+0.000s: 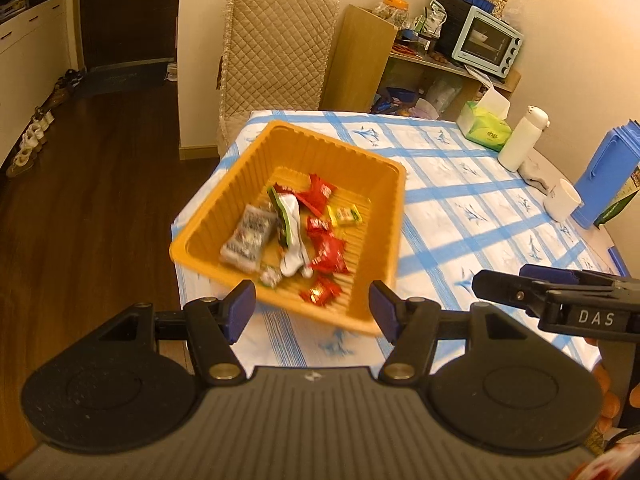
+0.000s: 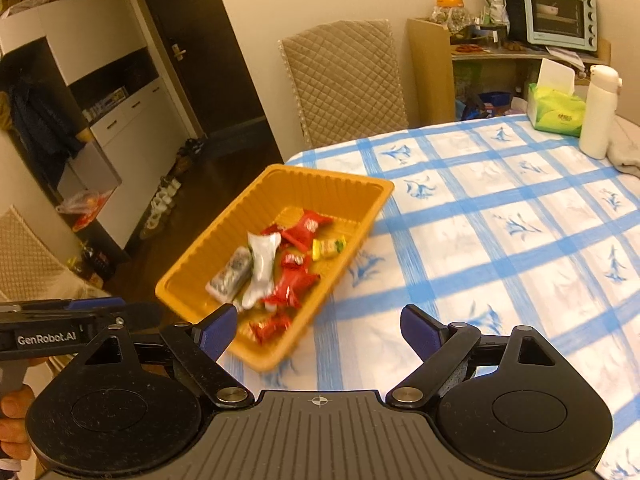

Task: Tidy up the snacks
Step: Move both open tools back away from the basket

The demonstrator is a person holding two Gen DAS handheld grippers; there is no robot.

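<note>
An orange tray [image 1: 384,172] of wrapped snacks [image 1: 324,256] sits at the corner of a table [image 1: 500,200] under a blue-checked cloth, part of it hanging past the edge above the floor. The left gripper [image 1: 312,312] and right gripper [image 2: 318,330] hover just short of it, both with tongs apart and nothing between them. The overhang looks like the main risk: a careless nudge could tip the tray and spill the packets.
</note>
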